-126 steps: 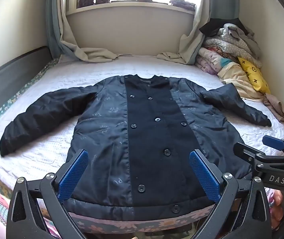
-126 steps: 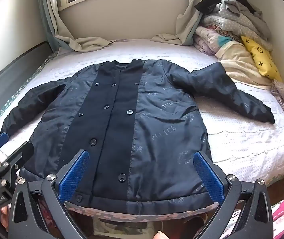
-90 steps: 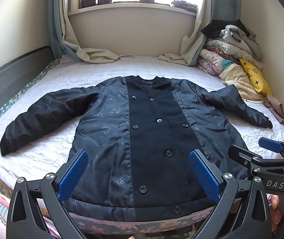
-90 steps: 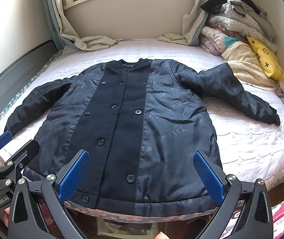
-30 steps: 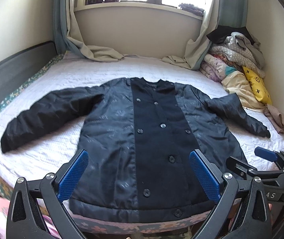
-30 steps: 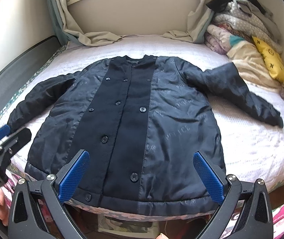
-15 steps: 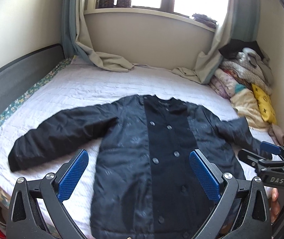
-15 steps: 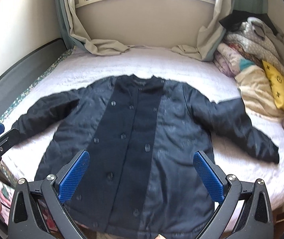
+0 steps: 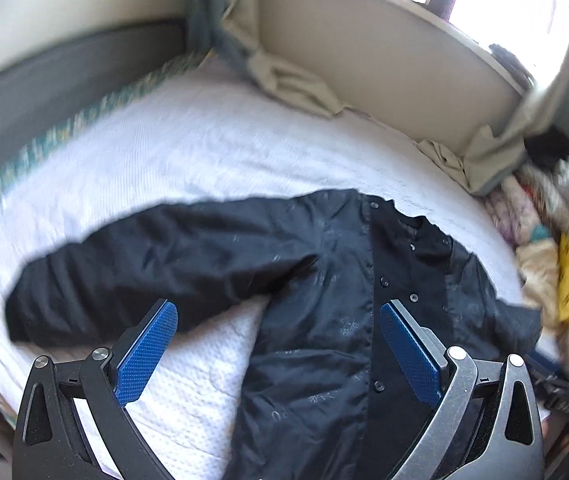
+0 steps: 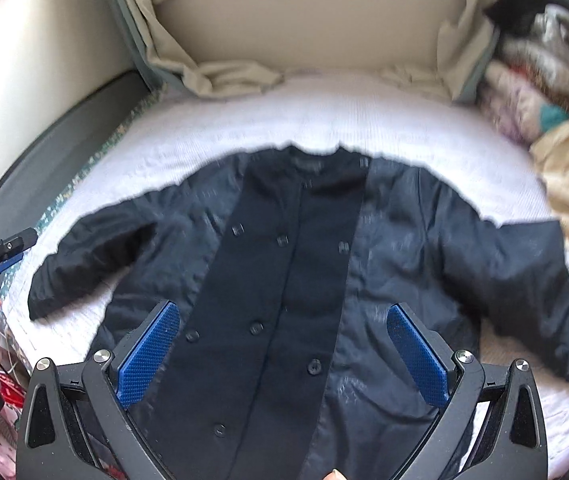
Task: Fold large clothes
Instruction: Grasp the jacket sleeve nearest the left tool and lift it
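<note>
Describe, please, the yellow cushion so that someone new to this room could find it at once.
Start at the white bed with the dark coat spread on it, then look to the heap of clothes and bedding against the wall at its right edge. The yellow cushion lies on the near part of that heap; it is the only bright yellow thing among pale, faded fabrics.

A white quilt (image 10: 364, 120) covers the bed, with a grey headboard (image 9: 36, 80) along its left side. Beige curtains (image 10: 224, 74) pool below the window sill (image 9: 384, 12). A pile of bedding (image 10: 532, 92) with a yellow pillow (image 9: 568, 276) sits at right.
</note>
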Available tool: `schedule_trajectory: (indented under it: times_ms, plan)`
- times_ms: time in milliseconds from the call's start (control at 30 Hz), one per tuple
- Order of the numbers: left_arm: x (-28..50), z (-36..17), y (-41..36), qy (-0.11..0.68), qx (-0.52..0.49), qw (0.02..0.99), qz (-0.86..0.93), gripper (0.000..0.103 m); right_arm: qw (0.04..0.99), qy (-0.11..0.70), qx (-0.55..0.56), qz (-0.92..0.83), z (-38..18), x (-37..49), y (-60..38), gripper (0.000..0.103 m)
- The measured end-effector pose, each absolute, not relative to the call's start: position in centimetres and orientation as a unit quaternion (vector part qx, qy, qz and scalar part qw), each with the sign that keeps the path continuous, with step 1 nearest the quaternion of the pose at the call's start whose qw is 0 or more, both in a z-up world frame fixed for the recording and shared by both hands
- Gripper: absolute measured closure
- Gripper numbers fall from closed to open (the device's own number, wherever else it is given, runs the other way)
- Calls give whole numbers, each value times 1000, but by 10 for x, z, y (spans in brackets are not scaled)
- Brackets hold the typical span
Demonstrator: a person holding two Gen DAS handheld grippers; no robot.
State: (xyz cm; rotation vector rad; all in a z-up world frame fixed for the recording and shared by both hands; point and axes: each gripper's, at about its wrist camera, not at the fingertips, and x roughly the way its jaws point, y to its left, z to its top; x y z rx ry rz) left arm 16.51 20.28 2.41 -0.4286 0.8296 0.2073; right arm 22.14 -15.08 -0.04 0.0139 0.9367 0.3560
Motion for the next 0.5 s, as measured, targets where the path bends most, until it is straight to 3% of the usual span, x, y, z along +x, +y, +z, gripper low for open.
schedule_trajectory:
  times_ms: [267,500]
  plan:
    - [157,-27,281,403,-421,807,96,1,866,473,43,156,-18,240,-172,0]
    - [145,-63,319,387,-495,766,131,2,855,489,59,162,-27,243,-173,0]
